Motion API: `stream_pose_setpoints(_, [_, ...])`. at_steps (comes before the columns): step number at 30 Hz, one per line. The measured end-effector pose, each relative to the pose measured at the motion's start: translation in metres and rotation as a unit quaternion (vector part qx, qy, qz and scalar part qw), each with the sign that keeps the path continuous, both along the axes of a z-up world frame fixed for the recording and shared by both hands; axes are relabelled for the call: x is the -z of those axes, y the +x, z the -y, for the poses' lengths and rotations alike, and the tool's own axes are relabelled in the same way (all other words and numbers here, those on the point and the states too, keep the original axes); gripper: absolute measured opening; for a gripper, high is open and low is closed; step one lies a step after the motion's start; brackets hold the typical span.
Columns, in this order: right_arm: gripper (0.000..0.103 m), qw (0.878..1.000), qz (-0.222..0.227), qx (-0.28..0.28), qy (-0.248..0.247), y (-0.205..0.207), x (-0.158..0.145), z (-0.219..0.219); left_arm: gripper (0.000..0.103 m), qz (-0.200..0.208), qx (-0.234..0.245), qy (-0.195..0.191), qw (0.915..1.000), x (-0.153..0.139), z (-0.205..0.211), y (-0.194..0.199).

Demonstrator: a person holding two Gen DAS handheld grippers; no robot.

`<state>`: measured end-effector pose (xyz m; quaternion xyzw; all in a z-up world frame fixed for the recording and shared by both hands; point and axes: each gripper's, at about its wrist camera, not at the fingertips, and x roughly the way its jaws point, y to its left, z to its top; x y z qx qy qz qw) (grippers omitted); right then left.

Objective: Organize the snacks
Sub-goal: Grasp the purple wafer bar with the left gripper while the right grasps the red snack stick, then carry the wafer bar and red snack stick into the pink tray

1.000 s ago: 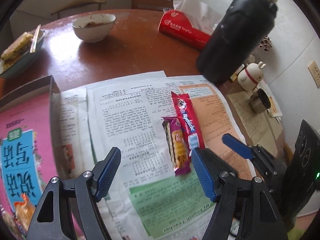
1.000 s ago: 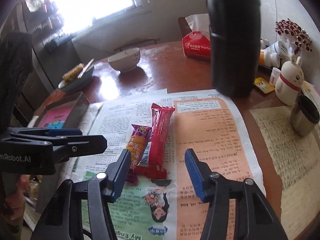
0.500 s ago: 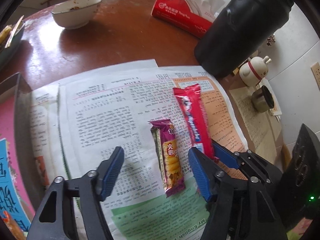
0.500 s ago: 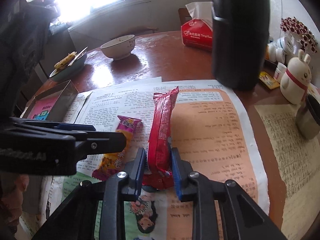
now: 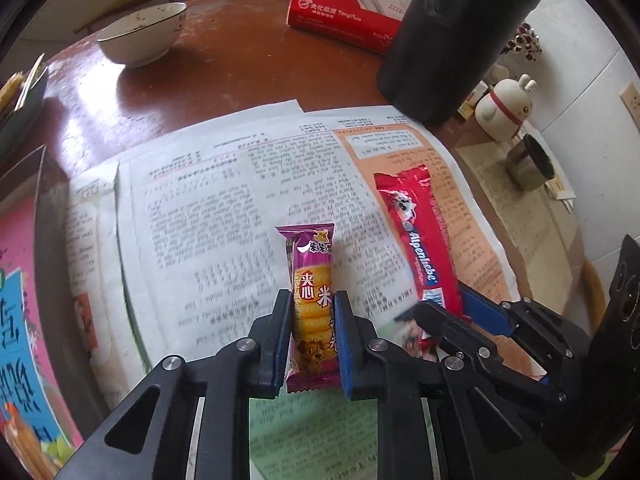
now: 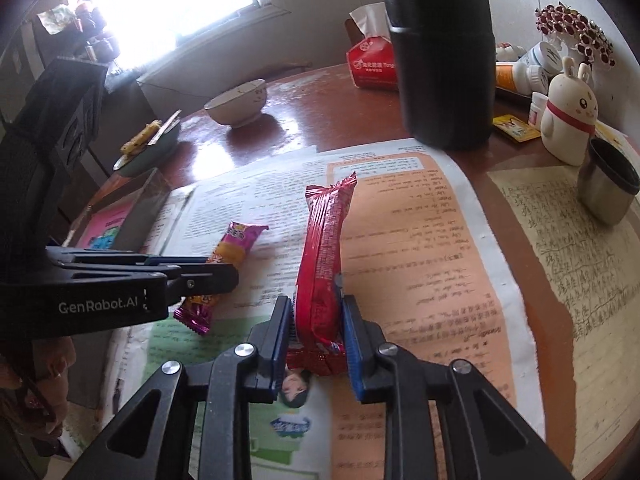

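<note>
A purple rice-cracker bar (image 5: 311, 268) lies on the newspaper (image 5: 208, 216), and my left gripper (image 5: 310, 300) is closing on its near half, both blue pads pressing its sides. To its right, a red Alpenliebe pack (image 5: 420, 236) is tilted up with my right gripper (image 5: 452, 304) on its near end. In the right wrist view my right gripper (image 6: 316, 304) is shut on the red pack (image 6: 326, 240), whose far end rises off the paper. My left gripper (image 6: 216, 272) reaches in from the left over the purple bar (image 6: 238, 246).
A tall black flask (image 5: 452, 40) stands behind the newspaper, with a red tissue pack (image 5: 340, 12) and a white bowl (image 5: 140, 36) further back. A rabbit figure (image 5: 504, 108) and a steel cup (image 5: 528, 164) are at the right. An open box with a pink lining (image 5: 20, 280) sits at the left.
Both grippers went from open to shut. The right closed on the red pack first and tipped it up; the left then dropped and closed on the purple bar.
</note>
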<state>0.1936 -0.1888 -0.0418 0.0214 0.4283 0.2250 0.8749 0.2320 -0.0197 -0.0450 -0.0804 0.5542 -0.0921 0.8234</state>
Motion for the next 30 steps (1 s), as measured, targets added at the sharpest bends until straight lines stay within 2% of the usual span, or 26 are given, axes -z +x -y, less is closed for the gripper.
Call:
stream_pose_setpoints(11, [0.026, 0.999, 0.015, -0.034, 0.026, -0.029, -0.018, -0.027, 0.021, 0.043, -0.024, -0.013, 0.9987, -0.038, -0.033, -0.061])
stream_pose_setpoints(30, [0.026, 0.991, 0.046, -0.114, 0.06, -0.093, -0.054, -0.097, 0.021, 0.1, -0.087, -0.028, 0.9907, -0.073, -0.113, -0.145])
